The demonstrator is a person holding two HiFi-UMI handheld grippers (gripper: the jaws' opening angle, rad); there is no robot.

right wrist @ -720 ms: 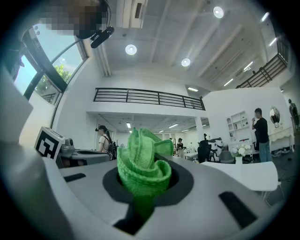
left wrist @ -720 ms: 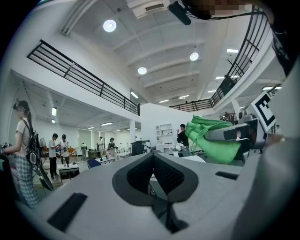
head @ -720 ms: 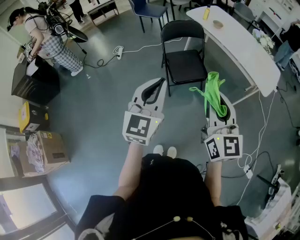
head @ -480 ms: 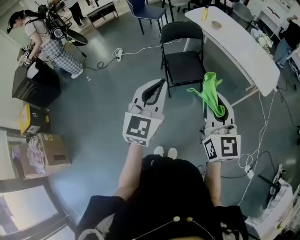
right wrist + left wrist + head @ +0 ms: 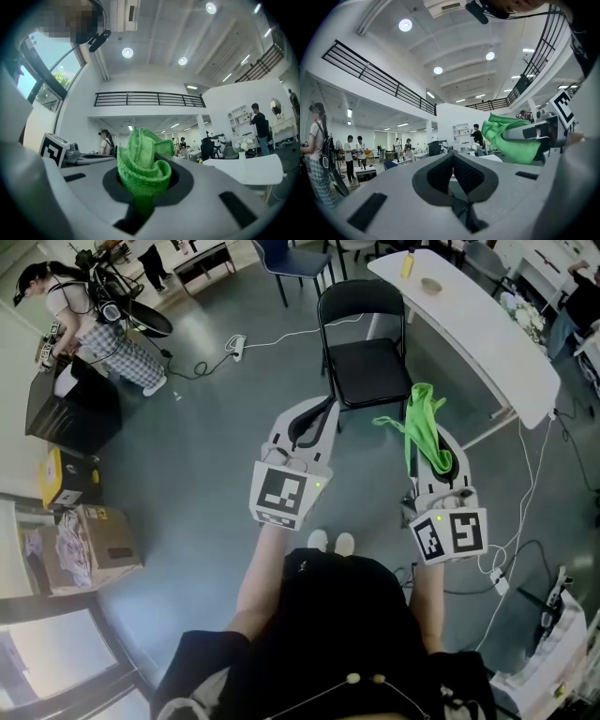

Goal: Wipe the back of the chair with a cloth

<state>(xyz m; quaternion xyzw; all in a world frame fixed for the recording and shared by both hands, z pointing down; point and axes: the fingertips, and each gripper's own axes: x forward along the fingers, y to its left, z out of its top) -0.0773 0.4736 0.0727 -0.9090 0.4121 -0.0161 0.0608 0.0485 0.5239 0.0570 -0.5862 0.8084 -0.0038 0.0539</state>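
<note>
The right gripper (image 5: 439,448) is clenched on the green cloth (image 5: 420,423). In the right gripper view the cloth (image 5: 143,165) sits bunched in folds between the jaws of this gripper (image 5: 143,187) and rises above them. In the head view it stands up from the jaws, with a loose strip falling to the left. The left gripper (image 5: 322,409) is closed with nothing in it; in its own view the dark pads of the gripper (image 5: 453,155) meet at the tip. The cloth (image 5: 512,139) also shows at the right of that view, held in the other tool.

Both grippers are held out over the grey floor (image 5: 206,456), side by side and apart, the left one slightly farther out. The black folding chair (image 5: 367,357) stands beyond them, clear of both. Its seat faces the near side and its backrest (image 5: 362,301) is on the far side. The cloth is not touching the chair.

Just right of the chair a white table (image 5: 492,329) runs from far to near right. A yellow bottle (image 5: 410,265) and a small bowl (image 5: 433,286) stand at its far end. At far left a person (image 5: 94,320) stands by a black box (image 5: 70,404). A cardboard box (image 5: 94,545) lies at near left.
</note>
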